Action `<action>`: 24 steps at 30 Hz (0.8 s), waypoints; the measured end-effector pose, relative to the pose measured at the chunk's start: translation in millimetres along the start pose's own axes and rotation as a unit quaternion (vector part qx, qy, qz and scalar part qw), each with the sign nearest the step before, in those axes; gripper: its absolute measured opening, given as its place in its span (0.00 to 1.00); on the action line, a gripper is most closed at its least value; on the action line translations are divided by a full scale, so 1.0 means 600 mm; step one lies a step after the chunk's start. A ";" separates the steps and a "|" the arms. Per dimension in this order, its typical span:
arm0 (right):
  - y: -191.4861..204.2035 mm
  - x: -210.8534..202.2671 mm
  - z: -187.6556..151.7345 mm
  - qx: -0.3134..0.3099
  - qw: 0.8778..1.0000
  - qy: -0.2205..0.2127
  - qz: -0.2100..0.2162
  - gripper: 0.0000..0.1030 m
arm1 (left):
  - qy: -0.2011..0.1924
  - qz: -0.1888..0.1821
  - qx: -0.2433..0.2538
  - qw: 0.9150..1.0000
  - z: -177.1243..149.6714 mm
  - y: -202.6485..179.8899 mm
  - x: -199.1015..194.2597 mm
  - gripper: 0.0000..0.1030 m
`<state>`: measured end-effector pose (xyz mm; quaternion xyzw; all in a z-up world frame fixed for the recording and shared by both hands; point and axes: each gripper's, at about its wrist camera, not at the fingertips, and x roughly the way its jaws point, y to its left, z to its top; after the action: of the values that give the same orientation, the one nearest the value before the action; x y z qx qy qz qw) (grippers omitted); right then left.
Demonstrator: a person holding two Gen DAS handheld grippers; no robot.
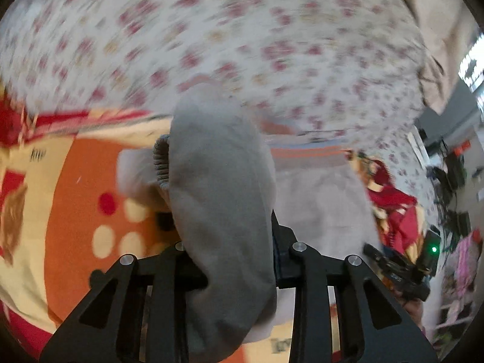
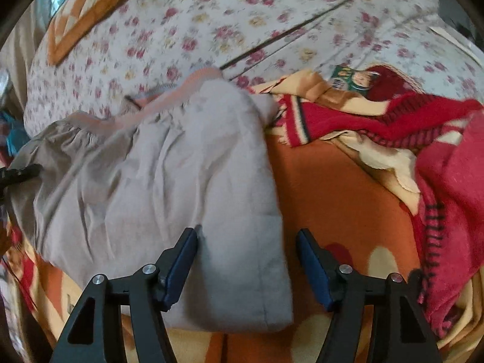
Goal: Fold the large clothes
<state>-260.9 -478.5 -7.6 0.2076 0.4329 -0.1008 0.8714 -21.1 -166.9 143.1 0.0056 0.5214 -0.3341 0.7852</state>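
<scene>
The grey garment [image 2: 169, 187] lies on the orange blanket [image 2: 341, 187] of the bed, in front of the flowered sheet [image 2: 242, 15], and it is already doubled over along its side next to the red folds of the blanket. The left hand-held gripper [image 1: 230, 260] is closed on a thick bunch of this garment, and the cloth hangs over its fingers; the ribbed cuff [image 1: 161, 163] shows just beside the bunch. The right hand-held gripper [image 2: 246, 267] is wide apart, with the near corner of the garment between its blue pads [image 2: 181, 266]; I cannot tell whether they touch the cloth.

The step in hand seems to be carrying the held part across the garment to make the next fold. To do it well, the left hand-held gripper should lift only enough that the cloth clears the layer below, then lay the edge parallel to the folded side. The right one can press the near corner so the lower layer does not slide.
</scene>
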 end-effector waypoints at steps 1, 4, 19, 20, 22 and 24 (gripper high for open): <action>-0.010 -0.008 0.003 0.014 1.000 -0.008 0.007 0.64 | 0.001 0.001 0.014 1.000 0.005 -0.033 -0.001 0.26; -0.047 -0.036 0.017 0.062 0.997 -0.041 0.022 0.64 | 0.015 0.007 0.046 0.999 0.018 -0.123 0.015 0.26; -0.167 -0.083 0.029 0.167 0.983 -0.077 0.008 0.64 | 0.129 -0.025 0.144 0.981 -0.045 -0.379 0.231 0.58; -0.168 -0.084 0.029 0.169 0.983 -0.078 0.011 0.64 | 0.132 -0.069 0.130 0.980 -0.041 -0.375 0.213 0.59; -0.163 -0.087 0.030 0.165 0.983 -0.082 0.013 0.64 | 0.144 -0.134 0.117 0.973 -0.034 -0.371 0.177 0.60; -0.154 -0.088 0.030 0.157 0.984 -0.085 0.013 0.64 | 0.116 -0.122 0.130 0.977 -0.027 -0.362 0.131 0.60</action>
<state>-312.6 -569.1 18.6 0.3381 0.3334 -0.1734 0.8629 -131.2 -370.6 145.1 0.0828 0.5576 -0.4895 0.6653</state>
